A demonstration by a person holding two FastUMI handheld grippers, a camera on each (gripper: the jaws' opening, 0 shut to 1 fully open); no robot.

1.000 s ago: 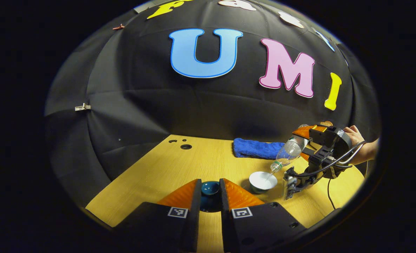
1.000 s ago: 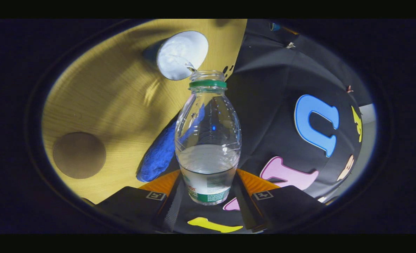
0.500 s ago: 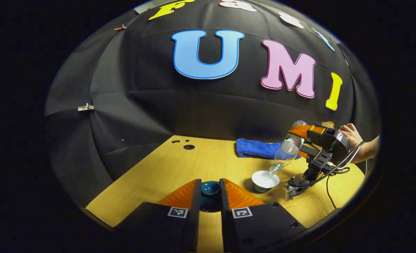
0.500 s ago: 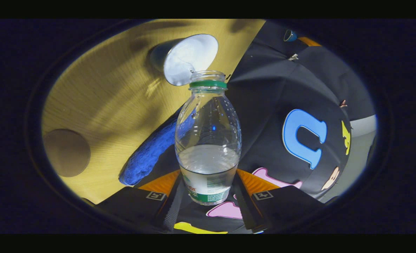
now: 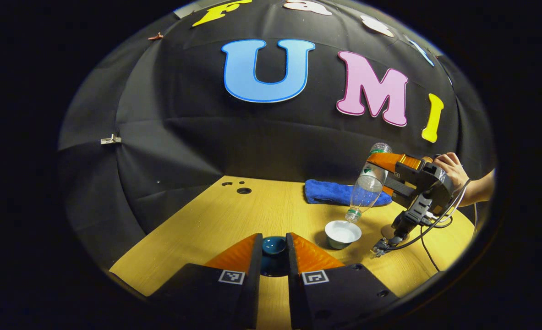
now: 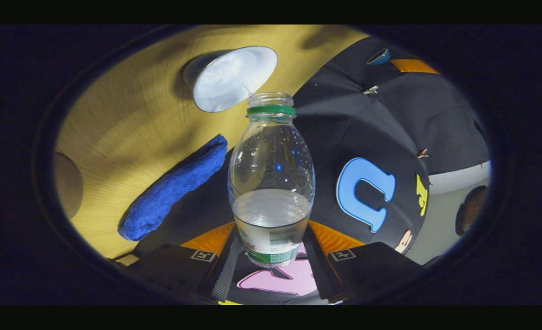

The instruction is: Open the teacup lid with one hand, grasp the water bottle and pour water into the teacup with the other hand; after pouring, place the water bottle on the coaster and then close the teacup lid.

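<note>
The dark teal teacup lid (image 5: 273, 247) sits between the fingers of my left gripper (image 5: 273, 240), which is shut on it just above the wooden table (image 5: 234, 215). To its right stands the uncovered teacup (image 5: 342, 233) (image 6: 232, 75), white inside. My right gripper (image 6: 271, 250) (image 5: 377, 170) is shut on the base of the clear water bottle (image 6: 271, 178) (image 5: 366, 188). The bottle is uncapped and tilted, its mouth pointing down at the cup and just above the rim. Water fills the base end of the bottle. The round brown coaster (image 6: 67, 183) lies at the left edge of the right gripper view.
A folded blue towel (image 5: 335, 192) (image 6: 174, 185) lies at the back of the table behind the cup. A person's hand (image 5: 449, 167) holds the right gripper, and its cable (image 5: 429, 250) trails onto the table. Small holes (image 5: 242, 190) mark the table's far left.
The right gripper has risen and swung the bottle steeper, lifting its mouth off the cup. The water stream seen one second ago is gone. The left gripper and lid have stayed put.
</note>
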